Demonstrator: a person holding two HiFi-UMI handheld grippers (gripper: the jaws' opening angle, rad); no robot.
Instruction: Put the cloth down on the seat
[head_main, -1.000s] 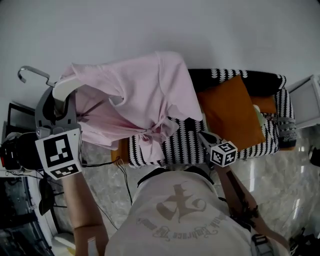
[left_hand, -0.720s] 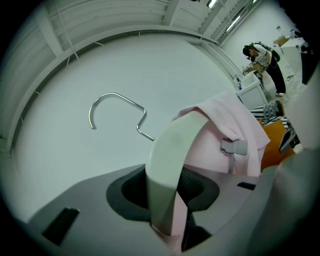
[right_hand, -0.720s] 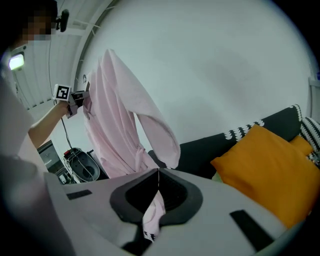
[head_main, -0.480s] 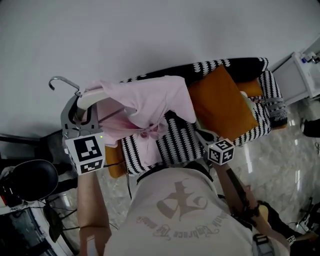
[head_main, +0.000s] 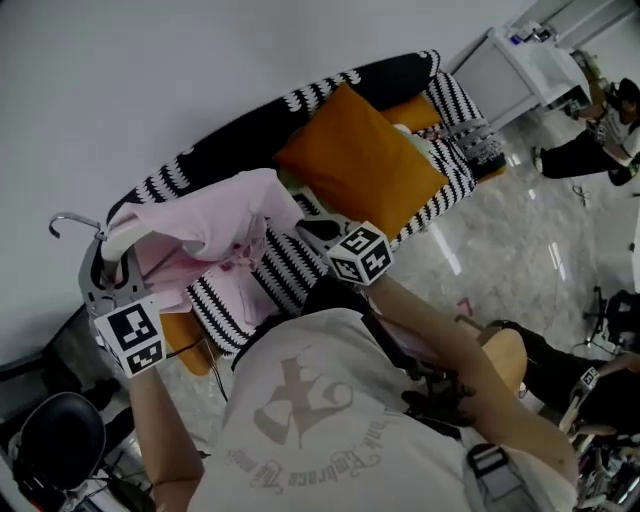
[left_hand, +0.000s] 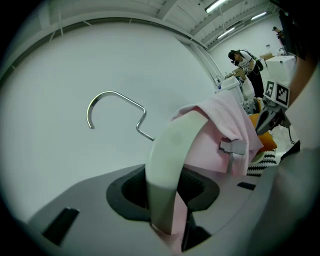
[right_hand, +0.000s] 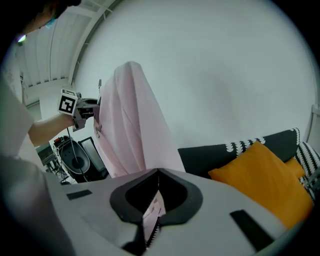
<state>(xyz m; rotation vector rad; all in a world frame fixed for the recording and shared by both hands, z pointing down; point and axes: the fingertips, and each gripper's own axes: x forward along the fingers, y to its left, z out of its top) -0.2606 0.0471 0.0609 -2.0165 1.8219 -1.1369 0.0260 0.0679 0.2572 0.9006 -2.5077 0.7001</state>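
- Person's printed shirt (head_main: 320, 420) fills the lower head view; both forearms reach away from it toward the sofa
- Right gripper (head_main: 312, 232), marker cube on top, sits over the front edge of the striped seat (head_main: 290, 268)
- Its own view shows the jaws clenched on a thin fold of pink fabric, pinched between the toothed pads (right_hand: 151, 220)
- Left gripper (head_main: 108, 275) is held off the sofa's left end, above a dark office chair (head_main: 55, 440)
- Its jaws are clamped on the white arm of a hanger (left_hand: 167, 160), with a strip of pink fabric caught alongside the arm (the arm rises straight out of the jaw gap)
- Hanger's metal hook (head_main: 75, 222) points away from the person, clear of the fabric
- Pink cloth (head_main: 215, 215) is draped over the hanger and stretched between the two grippers, above the left part of the seat; its lower folds hang down in front of the stripes, and contact with the seat cannot be confirmed
- Orange cushion (head_main: 360, 165) leans on the black backrest, to the right of the cloth and apart from it
- Beyond the sofa's right end stands a white cabinet (head_main: 520, 70); another person (head_main: 600, 130) is near it
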